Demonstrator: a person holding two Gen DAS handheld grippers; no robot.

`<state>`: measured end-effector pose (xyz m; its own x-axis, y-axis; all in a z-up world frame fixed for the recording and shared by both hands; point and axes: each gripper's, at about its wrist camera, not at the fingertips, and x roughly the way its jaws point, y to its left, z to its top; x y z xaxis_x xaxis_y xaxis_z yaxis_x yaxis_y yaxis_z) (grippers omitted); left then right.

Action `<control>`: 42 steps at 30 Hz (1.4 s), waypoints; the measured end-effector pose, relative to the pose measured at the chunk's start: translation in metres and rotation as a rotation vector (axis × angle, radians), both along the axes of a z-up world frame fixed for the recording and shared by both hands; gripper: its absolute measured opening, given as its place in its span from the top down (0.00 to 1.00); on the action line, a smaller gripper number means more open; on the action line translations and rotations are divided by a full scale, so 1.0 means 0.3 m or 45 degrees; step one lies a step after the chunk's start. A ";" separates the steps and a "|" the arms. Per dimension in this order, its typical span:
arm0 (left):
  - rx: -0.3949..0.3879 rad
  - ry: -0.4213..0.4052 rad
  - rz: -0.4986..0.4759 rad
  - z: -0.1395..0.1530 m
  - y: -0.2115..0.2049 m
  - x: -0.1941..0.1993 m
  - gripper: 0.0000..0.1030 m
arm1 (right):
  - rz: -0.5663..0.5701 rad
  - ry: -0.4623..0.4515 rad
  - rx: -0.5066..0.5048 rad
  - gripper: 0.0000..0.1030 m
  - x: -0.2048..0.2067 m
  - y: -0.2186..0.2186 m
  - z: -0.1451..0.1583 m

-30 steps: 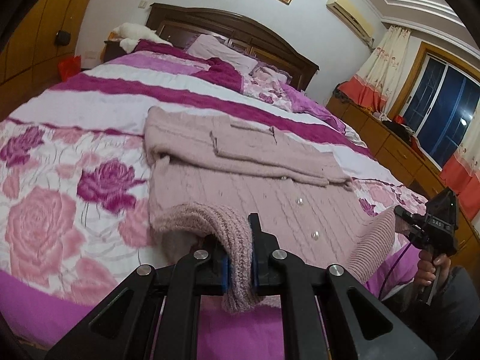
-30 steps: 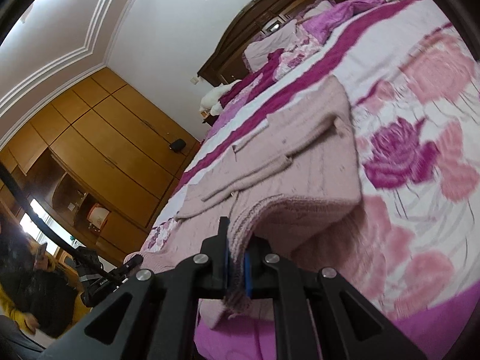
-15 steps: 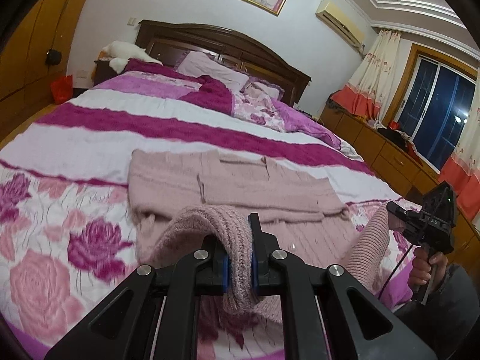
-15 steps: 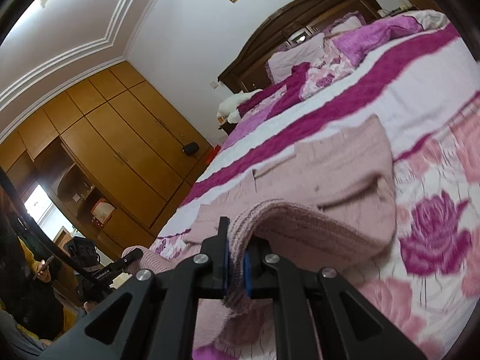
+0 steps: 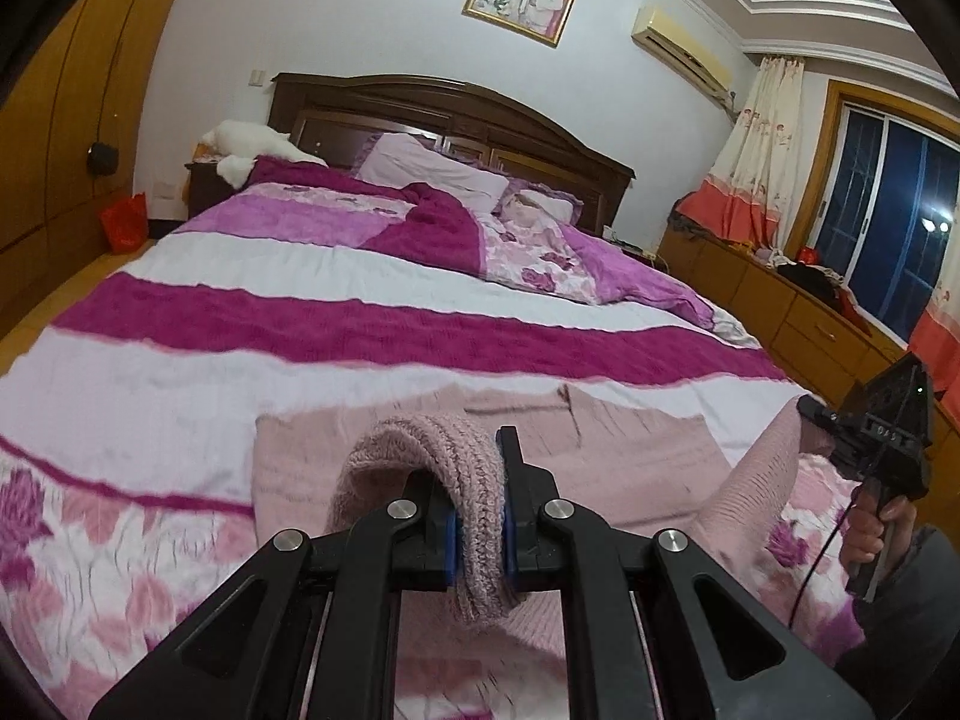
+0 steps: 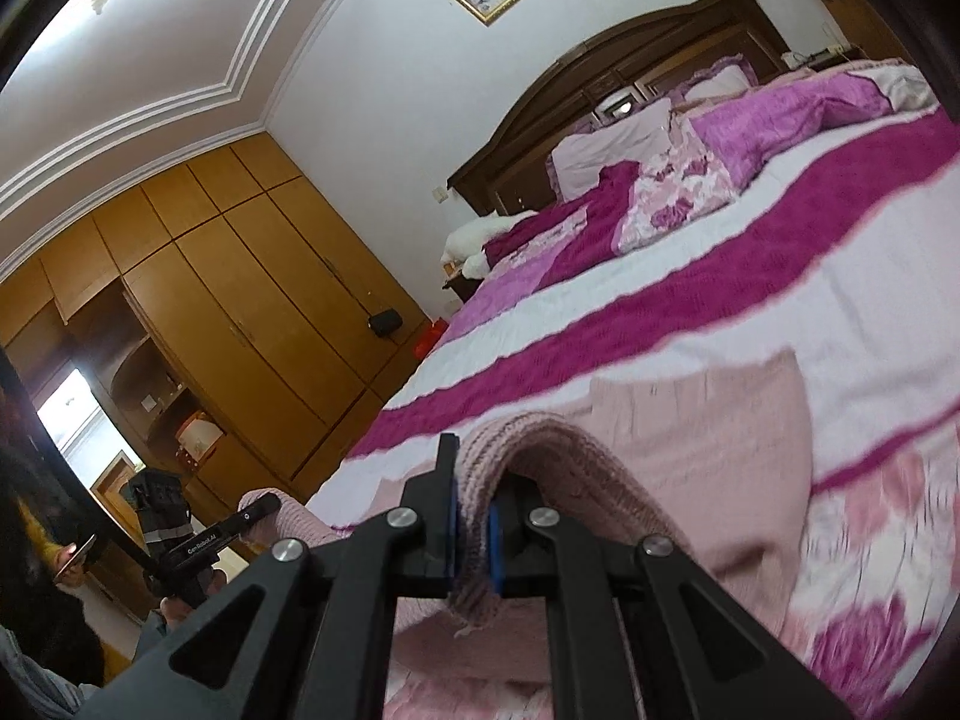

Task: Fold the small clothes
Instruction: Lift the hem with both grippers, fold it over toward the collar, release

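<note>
A pale pink knitted cardigan (image 5: 624, 450) lies on the bed with its sleeves folded across the chest. My left gripper (image 5: 478, 531) is shut on the ribbed bottom hem (image 5: 456, 456) at one corner. My right gripper (image 6: 471, 531) is shut on the hem (image 6: 540, 438) at the other corner. Both hold the hem raised above the rest of the cardigan (image 6: 720, 438). The right gripper also shows in the left wrist view (image 5: 822, 420), and the left gripper in the right wrist view (image 6: 264, 507), each with pink knit in it.
The bed has a pink, white and magenta floral cover (image 5: 300, 312) with pillows (image 5: 432, 174) and a dark wooden headboard (image 5: 456, 114) at the far end. Wooden wardrobes (image 6: 240, 300) stand on the left, low drawers (image 5: 780, 306) and a window on the right.
Both grippers have carried the hem up and forward toward the collar end. The buttoned front is now hidden under the raised hem.
</note>
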<state>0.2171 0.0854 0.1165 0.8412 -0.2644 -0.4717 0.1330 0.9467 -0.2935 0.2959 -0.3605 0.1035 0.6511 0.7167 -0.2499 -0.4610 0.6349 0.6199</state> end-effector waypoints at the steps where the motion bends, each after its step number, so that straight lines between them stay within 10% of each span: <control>1: 0.002 -0.001 0.008 -0.002 0.007 0.024 1.00 | -0.004 -0.006 -0.002 0.93 0.022 -0.001 0.003; 23: -0.039 0.113 0.097 -0.247 0.177 0.404 1.00 | -0.113 0.084 -0.090 0.93 0.488 -0.025 -0.206; 35: 0.042 0.341 0.091 -0.380 0.141 0.503 1.00 | -0.153 0.262 -0.227 0.90 0.567 -0.001 -0.349; 42: -0.025 0.334 0.093 -0.351 0.184 0.481 0.71 | -0.185 0.209 -0.181 0.42 0.520 -0.029 -0.314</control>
<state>0.3614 0.1407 0.0113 0.7080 -0.2192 -0.6713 -0.0181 0.9446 -0.3276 0.4520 -0.3691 0.0093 0.6866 0.5689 -0.4527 -0.2592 0.7733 0.5786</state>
